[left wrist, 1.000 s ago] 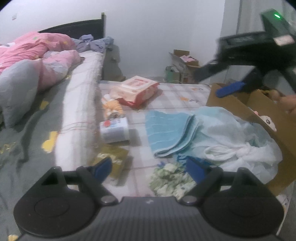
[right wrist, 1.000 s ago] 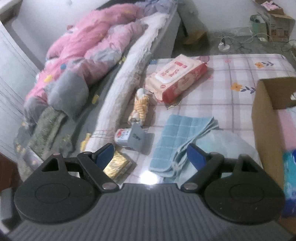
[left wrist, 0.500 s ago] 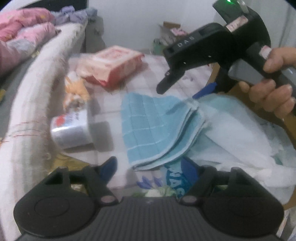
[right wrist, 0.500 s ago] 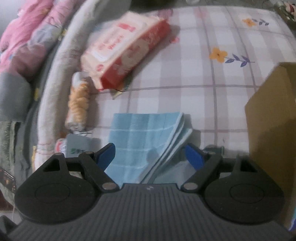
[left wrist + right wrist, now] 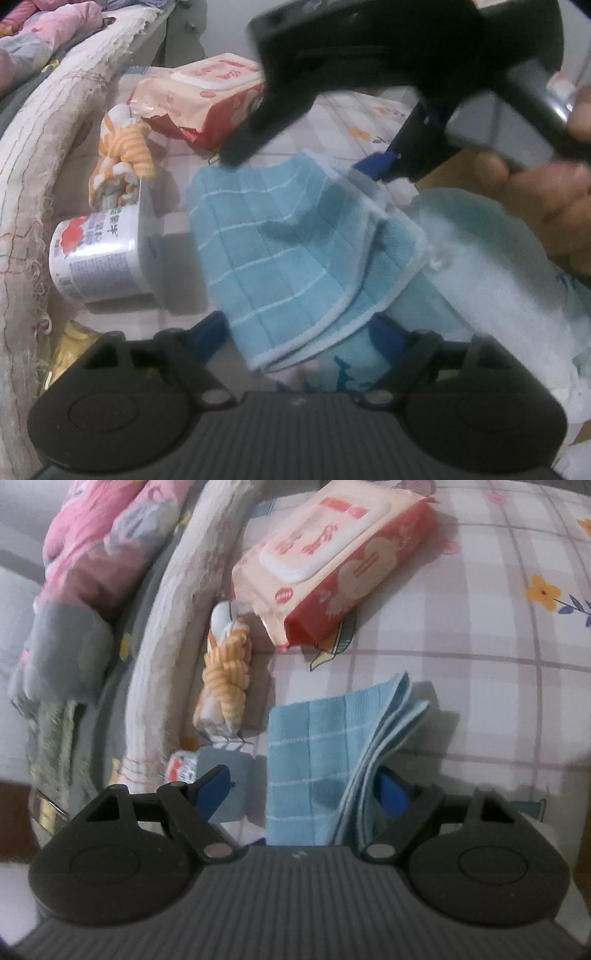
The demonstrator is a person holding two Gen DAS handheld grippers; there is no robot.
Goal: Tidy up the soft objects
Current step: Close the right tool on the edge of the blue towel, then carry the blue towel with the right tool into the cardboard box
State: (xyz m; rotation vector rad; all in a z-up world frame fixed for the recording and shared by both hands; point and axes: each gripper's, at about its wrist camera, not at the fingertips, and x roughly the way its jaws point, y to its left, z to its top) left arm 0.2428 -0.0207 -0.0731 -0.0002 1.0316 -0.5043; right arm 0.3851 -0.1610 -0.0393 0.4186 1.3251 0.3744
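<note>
While both tools have dropped closer, blue towel (image 5: 280, 251) now lies between them.

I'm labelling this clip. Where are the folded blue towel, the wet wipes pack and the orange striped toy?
folded blue towel (image 5: 306, 760): right wrist view, its top face.
wet wipes pack (image 5: 332, 557): right wrist view, beside its white lid.
orange striped toy (image 5: 227, 672): right wrist view, its striped middle.

I see a red and pink wipes pack (image 5: 328, 557) lying on the checked sheet (image 5: 480, 635). Near it a white tub (image 5: 98, 254) lies on its side, just beside the bed's frayed edge (image 5: 48, 140).
</note>
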